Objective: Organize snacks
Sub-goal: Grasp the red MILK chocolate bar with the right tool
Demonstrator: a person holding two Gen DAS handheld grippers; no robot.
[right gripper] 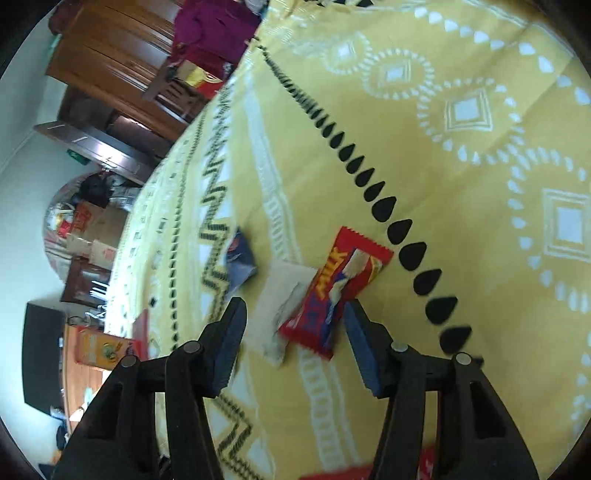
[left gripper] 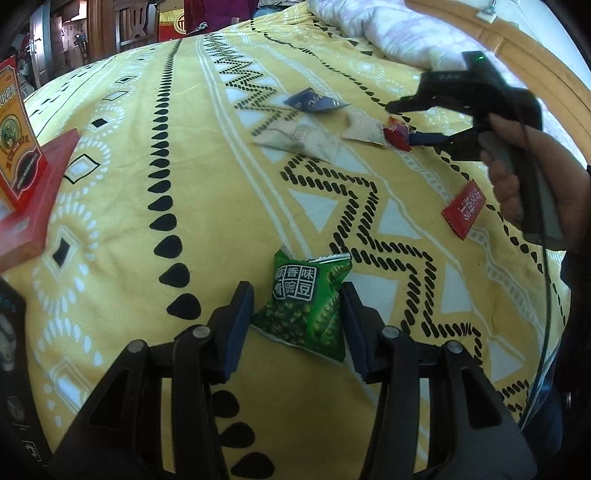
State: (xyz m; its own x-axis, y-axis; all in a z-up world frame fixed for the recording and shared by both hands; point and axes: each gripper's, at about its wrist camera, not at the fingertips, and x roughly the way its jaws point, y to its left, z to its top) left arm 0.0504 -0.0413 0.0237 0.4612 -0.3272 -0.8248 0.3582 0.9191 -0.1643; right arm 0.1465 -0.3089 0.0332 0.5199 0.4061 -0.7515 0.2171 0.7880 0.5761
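Note:
Between the pads of my left gripper (left gripper: 297, 317) sits a green pea snack packet (left gripper: 306, 306), and both pads touch its sides, so the gripper is shut on it. In the left wrist view my right gripper (left gripper: 402, 123), held by a hand, reaches down to a small red packet (left gripper: 397, 134). The right wrist view shows that red MILK candy packet (right gripper: 332, 295) lying between the fingers of the right gripper (right gripper: 295, 325). The right pad is near it and the left pad stands well clear, so the gripper is open. A beige packet (right gripper: 280, 306) lies partly under the red one.
On the yellow patterned bedspread (left gripper: 147, 184) lie two beige packets (left gripper: 295, 138), a dark blue packet (left gripper: 314, 101) and a red sachet (left gripper: 463, 210). A red box (left gripper: 33, 206) with an upright carton (left gripper: 18, 136) stands at the left edge. A pillow (left gripper: 388, 29) lies at the far right.

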